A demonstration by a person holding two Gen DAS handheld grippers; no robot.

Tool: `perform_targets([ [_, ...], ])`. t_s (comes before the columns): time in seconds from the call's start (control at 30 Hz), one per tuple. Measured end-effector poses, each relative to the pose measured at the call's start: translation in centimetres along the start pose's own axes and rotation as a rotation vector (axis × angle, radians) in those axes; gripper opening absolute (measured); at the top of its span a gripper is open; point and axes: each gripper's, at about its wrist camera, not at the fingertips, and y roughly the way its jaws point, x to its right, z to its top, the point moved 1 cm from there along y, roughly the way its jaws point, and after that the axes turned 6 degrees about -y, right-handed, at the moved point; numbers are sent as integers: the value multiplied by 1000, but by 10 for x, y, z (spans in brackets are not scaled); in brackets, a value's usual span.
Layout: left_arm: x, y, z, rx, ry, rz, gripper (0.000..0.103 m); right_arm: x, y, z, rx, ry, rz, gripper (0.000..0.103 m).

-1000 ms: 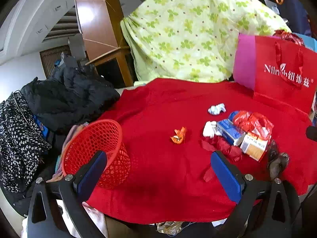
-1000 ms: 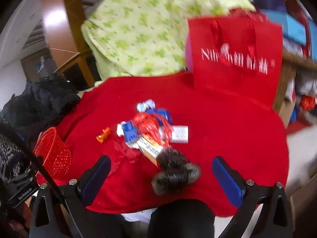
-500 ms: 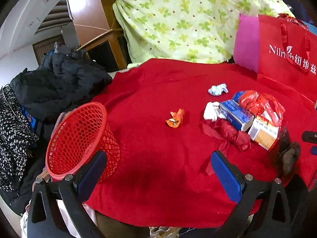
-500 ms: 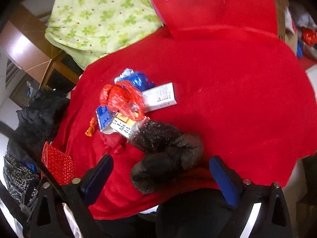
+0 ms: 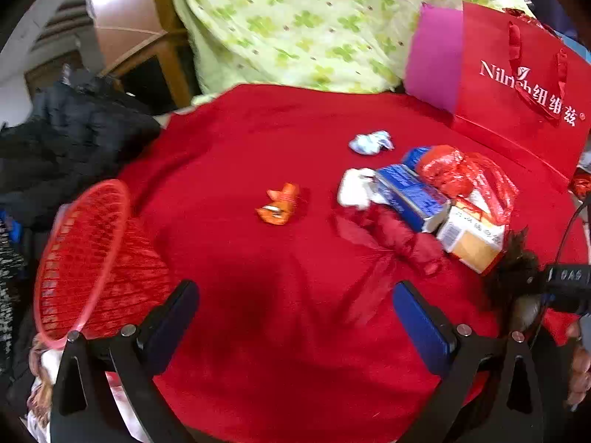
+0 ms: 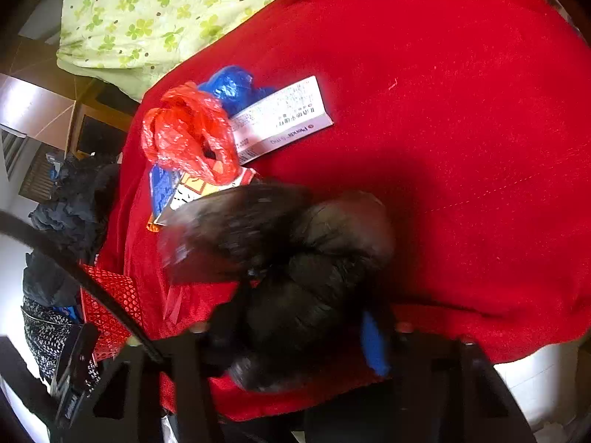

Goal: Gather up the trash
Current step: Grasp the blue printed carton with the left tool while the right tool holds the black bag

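Red mesh plastic basket [image 5: 85, 258] lay tipped, contents unseen; left gripper [image 5: 295, 313] gaped; right gripper [image 6: 295, 332] was closing around one dark fur clump [image 6: 295, 258].

Right gripper [image 6: 295, 336] dropped onto dark furry clump [image 6: 295, 258]; fingers closing around it, earlier wide apart above cloth.

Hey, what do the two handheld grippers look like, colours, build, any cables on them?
Both are black frames with cut-out openings and silver bolts at the joints. The left gripper carries two flat blue pads on its jaws; the right gripper shows one blue pad, blurred. A black cable crosses the right wrist view. No sleeve is visible.
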Motion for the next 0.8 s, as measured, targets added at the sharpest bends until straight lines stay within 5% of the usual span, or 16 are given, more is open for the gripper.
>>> perform_targets([
  [0.33, 44, 72, 43, -150, -24, -160, 103, 23, -27, 1, 114, -23, 8, 45],
  [0.8, 108, 133, 88, -278, 13, -145, 103, 45, -52, 7, 206, -30, 31, 45],
])
